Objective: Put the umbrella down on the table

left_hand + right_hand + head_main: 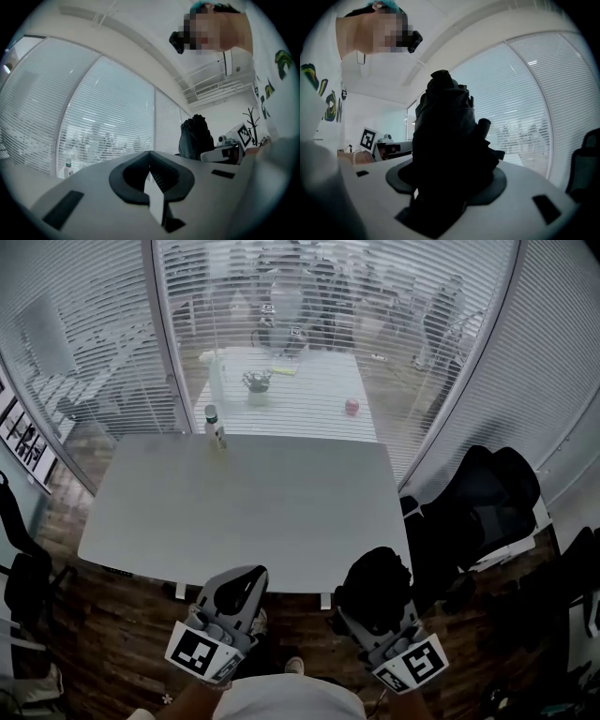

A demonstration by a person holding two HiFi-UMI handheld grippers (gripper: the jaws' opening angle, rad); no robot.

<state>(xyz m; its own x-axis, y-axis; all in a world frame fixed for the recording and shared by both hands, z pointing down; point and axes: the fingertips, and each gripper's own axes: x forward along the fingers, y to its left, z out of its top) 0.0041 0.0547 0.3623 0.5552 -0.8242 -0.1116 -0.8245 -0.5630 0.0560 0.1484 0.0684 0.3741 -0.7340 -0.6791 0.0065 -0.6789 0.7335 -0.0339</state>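
A black folded umbrella [375, 579] stands upright between the jaws of my right gripper [373, 600], which is shut on it. It is just off the near right edge of the grey table [244, 512]. In the right gripper view the umbrella [450, 140] fills the middle and hides the fingertips of the right gripper [450, 168]. My left gripper [244, 579] hovers at the table's near edge, its jaws closed tip to tip with nothing between them. The left gripper [150, 153] also sees the umbrella [196, 136] off to its right.
A small bottle [216, 427] stands at the table's far edge by the glass wall with blinds. Beyond the glass is a second table with a pen holder [256, 385] and a red ball [352, 406]. A black chair [483, 498] stands right of the table, another [23, 568] left.
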